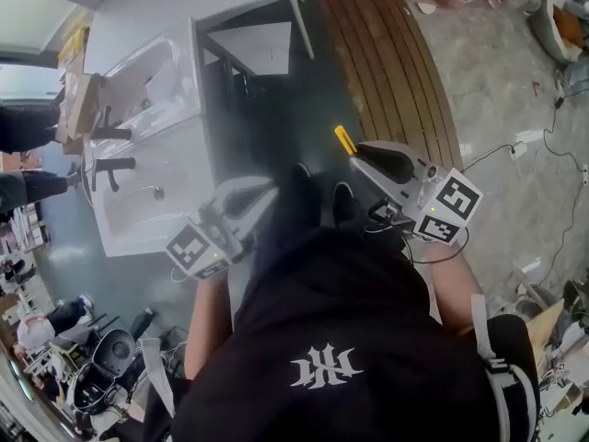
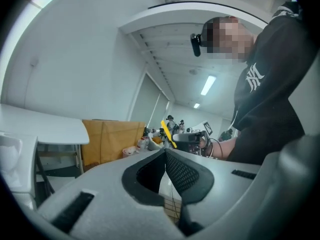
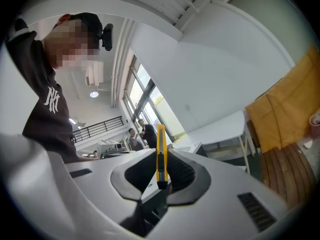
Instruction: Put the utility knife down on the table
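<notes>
My right gripper [image 3: 161, 170] has its fingers [image 3: 184, 171] clenched on the utility knife [image 3: 161, 154]. The yellow knife stands upright between the two dark pads, held by its lower end. Its upper part sticks out past my fingertips.

In the head view the knife [image 1: 344, 139] pokes out ahead of the right gripper [image 1: 358, 155]. I hold it in the air over the dark floor [image 1: 276, 127], just beside the wooden planks [image 1: 396, 63] and well apart from the white table [image 1: 256, 46].

My left gripper [image 2: 165, 156] has its fingers pressed together on nothing. In the head view it [image 1: 267, 191] hangs near the right one, on its left. From the left gripper view the knife [image 2: 167, 133] shows as a yellow sliver ahead.
</notes>
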Demonstrator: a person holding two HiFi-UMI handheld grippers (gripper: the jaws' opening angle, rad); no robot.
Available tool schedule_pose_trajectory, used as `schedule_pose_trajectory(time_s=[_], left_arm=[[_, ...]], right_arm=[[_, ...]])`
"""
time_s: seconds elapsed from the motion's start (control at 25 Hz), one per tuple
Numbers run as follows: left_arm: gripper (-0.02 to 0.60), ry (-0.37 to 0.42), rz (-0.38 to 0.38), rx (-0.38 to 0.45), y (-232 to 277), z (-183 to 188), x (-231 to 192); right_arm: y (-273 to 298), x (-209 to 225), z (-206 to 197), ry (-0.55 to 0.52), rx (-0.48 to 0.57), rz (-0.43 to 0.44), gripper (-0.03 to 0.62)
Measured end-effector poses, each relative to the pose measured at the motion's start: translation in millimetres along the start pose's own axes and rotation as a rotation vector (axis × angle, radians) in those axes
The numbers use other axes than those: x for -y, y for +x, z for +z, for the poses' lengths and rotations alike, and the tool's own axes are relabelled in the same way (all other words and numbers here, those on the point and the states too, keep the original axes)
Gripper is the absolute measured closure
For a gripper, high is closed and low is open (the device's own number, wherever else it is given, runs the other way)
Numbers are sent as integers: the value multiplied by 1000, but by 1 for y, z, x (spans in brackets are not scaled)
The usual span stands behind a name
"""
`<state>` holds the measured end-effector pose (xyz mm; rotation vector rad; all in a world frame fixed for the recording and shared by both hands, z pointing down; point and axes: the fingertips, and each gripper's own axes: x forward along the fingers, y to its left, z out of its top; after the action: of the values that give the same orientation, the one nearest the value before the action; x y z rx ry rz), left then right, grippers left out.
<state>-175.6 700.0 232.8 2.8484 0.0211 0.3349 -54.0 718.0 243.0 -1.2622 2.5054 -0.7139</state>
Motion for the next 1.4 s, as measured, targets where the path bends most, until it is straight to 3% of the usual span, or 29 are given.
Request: schedule_pose_trajectory(time_s=[0.16,0.32,0.68,0.96,1.12,1.4], left_arm=[[575,-36,29,4,-10,-7,-27],[577,-94,11,46,-6,-7,-68],[577,-100,-8,114,4,37,-185],[577,-172,-68,164,1,53,-282],[577,-146,-87,221,8,64,-336],[577,-158,-39,179,45,63,-406]], right_arm=[[21,20,1,5,-17,-15,539],[53,37,9,-7,-49,-45,539],[141,106,53,-7,-153,-142,539],[221,146,108,-54,-143,-213,539],[244,176,121,-62,-164,-259,539],[283,249,128,-87,-198,-196,539]])
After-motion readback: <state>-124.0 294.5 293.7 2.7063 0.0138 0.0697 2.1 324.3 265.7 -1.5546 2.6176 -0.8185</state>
